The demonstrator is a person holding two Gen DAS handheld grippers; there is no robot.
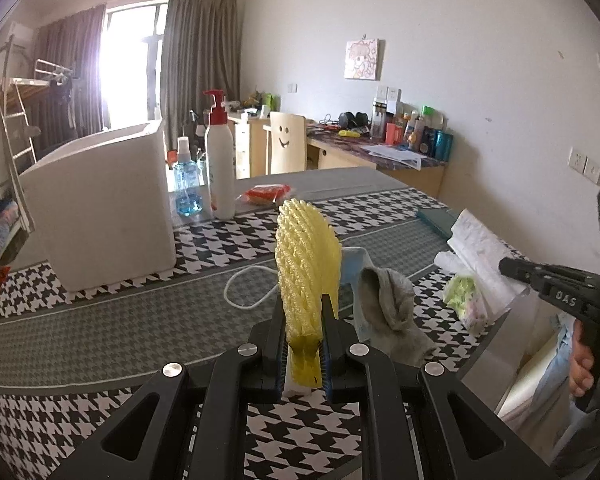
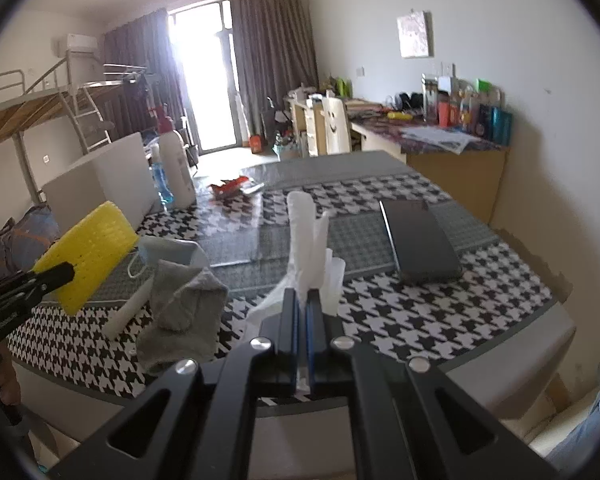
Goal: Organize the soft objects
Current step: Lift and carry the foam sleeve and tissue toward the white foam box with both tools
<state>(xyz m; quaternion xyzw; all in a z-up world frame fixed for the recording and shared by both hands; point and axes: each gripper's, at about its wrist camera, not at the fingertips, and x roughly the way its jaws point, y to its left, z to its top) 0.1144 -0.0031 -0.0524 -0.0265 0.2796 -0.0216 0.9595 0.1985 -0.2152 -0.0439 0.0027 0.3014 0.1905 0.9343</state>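
Observation:
My left gripper is shut on a yellow foam net sleeve and holds it upright above the table; it also shows in the right wrist view. My right gripper is shut on a white plastic bag, which also shows in the left wrist view at the right. A grey sock lies crumpled on the table between the grippers, also seen in the right wrist view. A light-blue face mask with a white cord lies behind the sock.
A white foam box stands at the left of the houndstooth table. Behind it stand a white pump bottle and a blue spray bottle. A red snack packet lies further back. A dark notebook lies at the right.

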